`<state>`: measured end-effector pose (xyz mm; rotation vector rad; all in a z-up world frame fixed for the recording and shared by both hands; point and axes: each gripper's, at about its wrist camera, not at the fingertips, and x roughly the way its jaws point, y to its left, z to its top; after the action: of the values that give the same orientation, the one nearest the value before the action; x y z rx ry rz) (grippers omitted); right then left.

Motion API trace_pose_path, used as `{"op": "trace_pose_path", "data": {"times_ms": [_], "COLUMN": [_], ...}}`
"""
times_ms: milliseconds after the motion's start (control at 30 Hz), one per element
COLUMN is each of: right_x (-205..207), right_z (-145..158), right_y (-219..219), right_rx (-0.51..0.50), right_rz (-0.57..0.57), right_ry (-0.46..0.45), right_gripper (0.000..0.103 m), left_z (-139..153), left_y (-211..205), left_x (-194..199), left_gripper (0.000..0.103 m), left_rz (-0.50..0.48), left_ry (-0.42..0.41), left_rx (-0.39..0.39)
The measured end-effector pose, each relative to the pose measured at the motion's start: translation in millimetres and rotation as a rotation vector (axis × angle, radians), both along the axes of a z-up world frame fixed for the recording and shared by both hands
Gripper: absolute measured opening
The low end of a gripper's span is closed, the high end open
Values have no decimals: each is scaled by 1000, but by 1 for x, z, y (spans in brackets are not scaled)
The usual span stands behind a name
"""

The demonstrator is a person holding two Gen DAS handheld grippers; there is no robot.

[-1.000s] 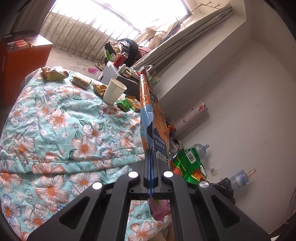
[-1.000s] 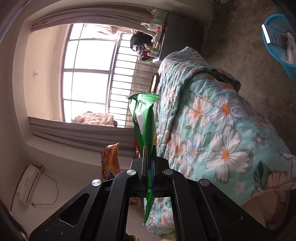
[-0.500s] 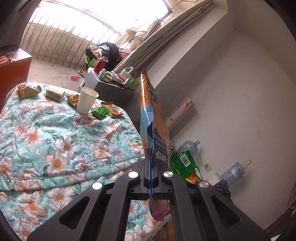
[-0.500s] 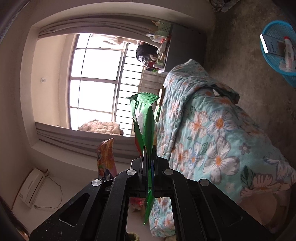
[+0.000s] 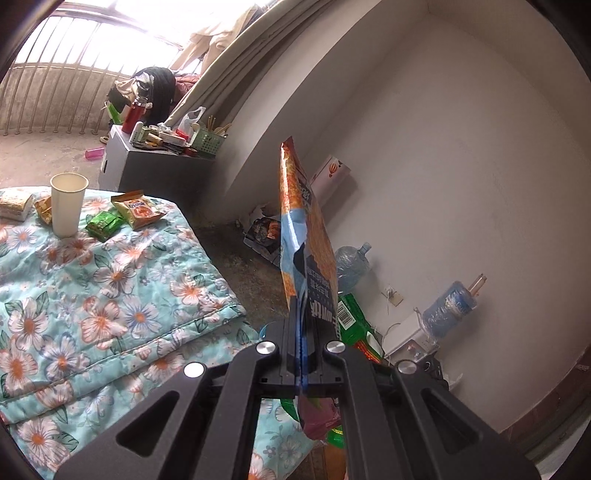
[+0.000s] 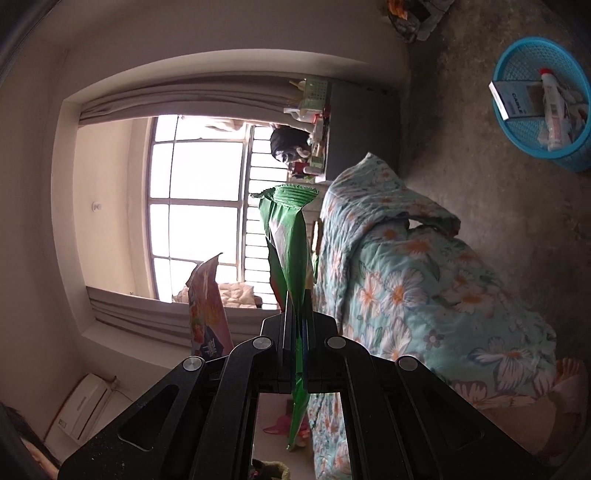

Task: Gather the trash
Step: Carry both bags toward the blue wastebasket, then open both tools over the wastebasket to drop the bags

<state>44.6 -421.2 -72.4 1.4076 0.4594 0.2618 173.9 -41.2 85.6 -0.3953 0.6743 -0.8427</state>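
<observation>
Left gripper [image 5: 302, 314] clamped on an orange-and-blue snack bag [image 5: 303, 236], held upright off the floor. Right gripper [image 6: 295, 314] pinching a green wrapper [image 6: 290, 236]. Beside them, a flowered quilt [image 5: 110, 295] with a paper cup [image 5: 67, 203] and more wrappers [image 5: 138, 208]. Beyond, concrete floor [image 6: 461, 155], blue basket [image 6: 576, 155], barred window [image 6: 199, 203].

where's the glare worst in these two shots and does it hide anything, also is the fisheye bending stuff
Left wrist view: the window at top left is blown out, washing out the bars; the orange and blue snack bag stays sharp. Right wrist view: the window panes are pure white, leaving the green wrapper backlit and dark. In both views the fisheye bows walls and window frames into curves.
</observation>
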Motion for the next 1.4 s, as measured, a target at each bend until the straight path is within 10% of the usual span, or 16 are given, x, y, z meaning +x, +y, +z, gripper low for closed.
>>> {"op": "trace_pose_path", "data": {"times_ms": [400,733,900,1000,1100,1400], "right_x": [-71,-7,29,41,30,4], "right_z": [-51,-149,-216,-237,-228,-218], "right_y": [-148,-199,-212,-208,-201,-196], "right_rx": [-23,11,-93,-202,-260,-249], "right_rz": [-495,-573,-549,-473,-471,-508], "right_ry": [183,336,577,744,707,656], "right_gripper": [1,7,43,44,58,58], "left_z": [-36,-88,-112,-126,-134,-187], "left_y": [-171,-252,-279,-302,-331,-424], "left_x": [57,85,98,106,110,121], "left_gripper": [0,0,0,0,0,0], "left_rz": [-198,-287,-306,-331,-357,-400], "left_ry": [23,45,62,83,68,124], "left_rx": [120,259,338,381,425,572]}}
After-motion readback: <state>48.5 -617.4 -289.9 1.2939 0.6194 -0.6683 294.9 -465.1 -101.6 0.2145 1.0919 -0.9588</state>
